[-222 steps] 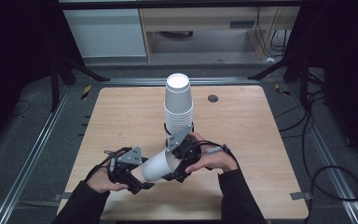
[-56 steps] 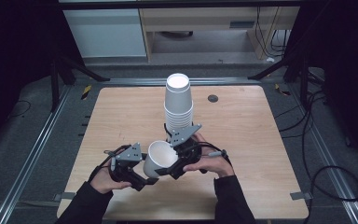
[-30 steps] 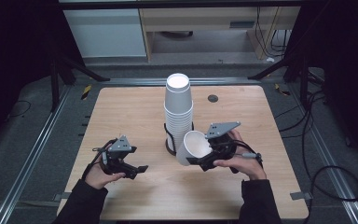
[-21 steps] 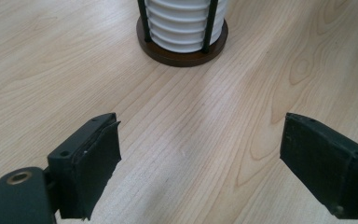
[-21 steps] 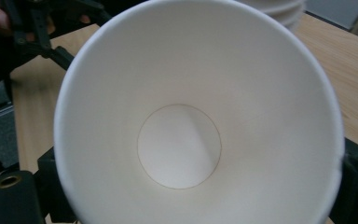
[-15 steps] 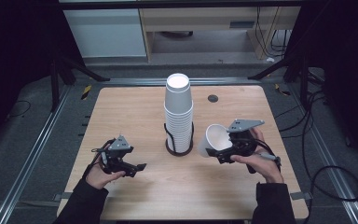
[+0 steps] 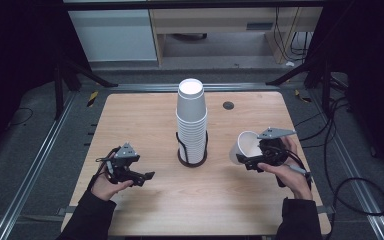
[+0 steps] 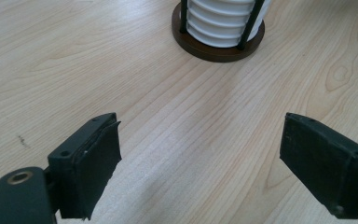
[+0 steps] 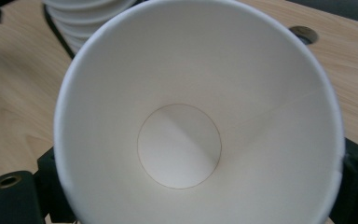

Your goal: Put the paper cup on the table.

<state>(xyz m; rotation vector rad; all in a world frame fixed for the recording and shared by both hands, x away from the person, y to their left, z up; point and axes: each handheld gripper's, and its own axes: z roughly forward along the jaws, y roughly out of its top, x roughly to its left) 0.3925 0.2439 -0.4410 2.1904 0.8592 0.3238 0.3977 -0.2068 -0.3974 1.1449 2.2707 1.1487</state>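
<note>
High view shows the right gripper (image 7: 247, 161) clamped on a single white paper cup (image 7: 245, 146), held tilted on its side to the right of the cup stack (image 7: 191, 122), well apart from it and above the wooden table (image 7: 145, 112). In the right gripper view the cup (image 9: 186, 140) faces mouth-first toward the camera, its wall sitting between the two black jaws near the base. It looks very light and thin-walled, so I judge it will crush or go oval under a hard squeeze, and its smooth paper could slip if held too loosely; the stiffer zones are the rolled rim and the bottom ring, so the low grip seems sound. The left gripper (image 7: 139, 176) rests to the left of the stack, its jaws spread wide with nothing between them, bare wood showing between the pads (image 8: 93, 163) in the left gripper view.
</note>
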